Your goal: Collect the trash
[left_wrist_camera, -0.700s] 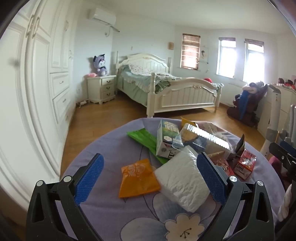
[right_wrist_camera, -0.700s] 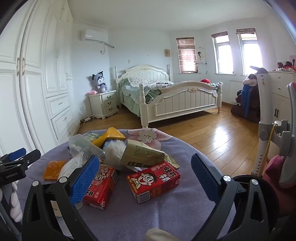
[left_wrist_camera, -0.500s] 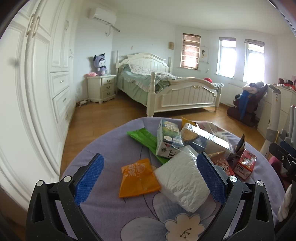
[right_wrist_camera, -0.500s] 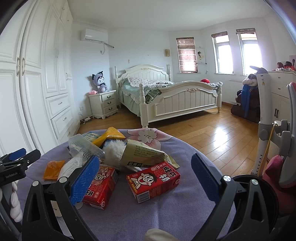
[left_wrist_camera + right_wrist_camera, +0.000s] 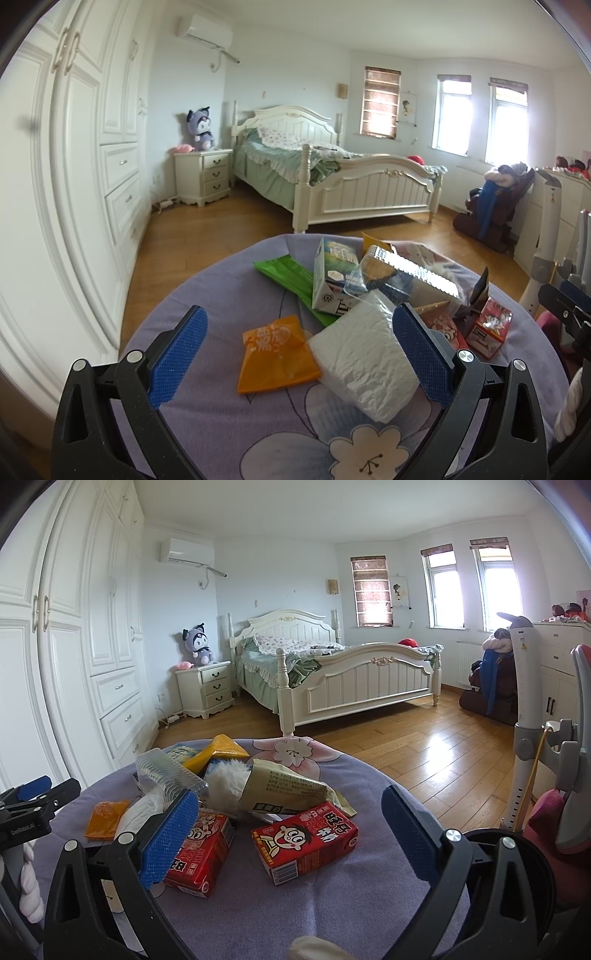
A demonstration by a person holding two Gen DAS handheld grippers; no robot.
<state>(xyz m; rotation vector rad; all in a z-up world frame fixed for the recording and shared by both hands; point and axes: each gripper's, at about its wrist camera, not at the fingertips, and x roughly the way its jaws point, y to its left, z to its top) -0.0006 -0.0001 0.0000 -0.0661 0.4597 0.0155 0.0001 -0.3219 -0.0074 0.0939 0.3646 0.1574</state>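
Trash lies piled on a round table with a purple flowered cloth (image 5: 207, 424). In the left wrist view my left gripper (image 5: 295, 350) is open and empty above an orange wrapper (image 5: 275, 358) and a white crumpled packet (image 5: 365, 362). Behind them lie a green wrapper (image 5: 291, 275), a milk carton (image 5: 330, 277) and a clear plastic box (image 5: 402, 273). In the right wrist view my right gripper (image 5: 291, 834) is open and empty above two red drink cartons (image 5: 306, 840) (image 5: 201, 853). A beige bag (image 5: 280, 788) and a yellow wrapper (image 5: 218, 751) lie behind them.
A dark round bin (image 5: 517, 882) sits at the table's right edge in the right wrist view. A white stand (image 5: 524, 716) rises beside it. A wardrobe (image 5: 74, 184) lines the left wall. A bed (image 5: 332, 184) stands across the wooden floor.
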